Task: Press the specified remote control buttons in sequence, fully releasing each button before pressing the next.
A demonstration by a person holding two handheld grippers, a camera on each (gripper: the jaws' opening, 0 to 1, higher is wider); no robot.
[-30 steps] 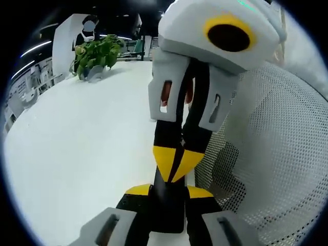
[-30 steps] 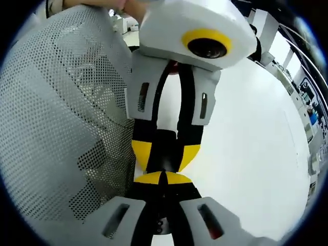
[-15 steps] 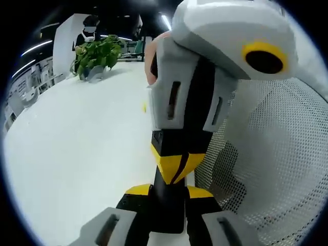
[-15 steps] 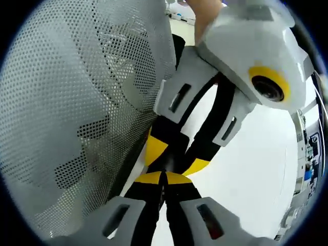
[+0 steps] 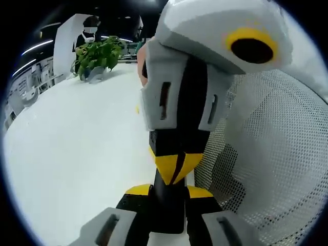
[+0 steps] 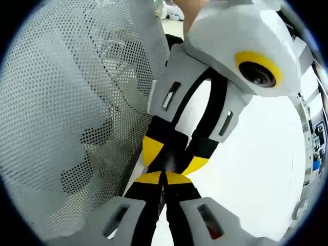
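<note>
Beside mesh chair [image 5: 277, 169], right gripper [image 5: 173, 169] shifted left

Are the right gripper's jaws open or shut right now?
Shut: the right gripper has its yellow-tipped jaws meeting in the right gripper view, with no gap between them.

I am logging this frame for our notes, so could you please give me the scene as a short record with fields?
surface: white table
left gripper: clamped on a black slab, likely the remote
right gripper: jaws shut, tips at the remote's far end
buttons: hidden
beside the grippers: white mesh
far edge: plant
</note>
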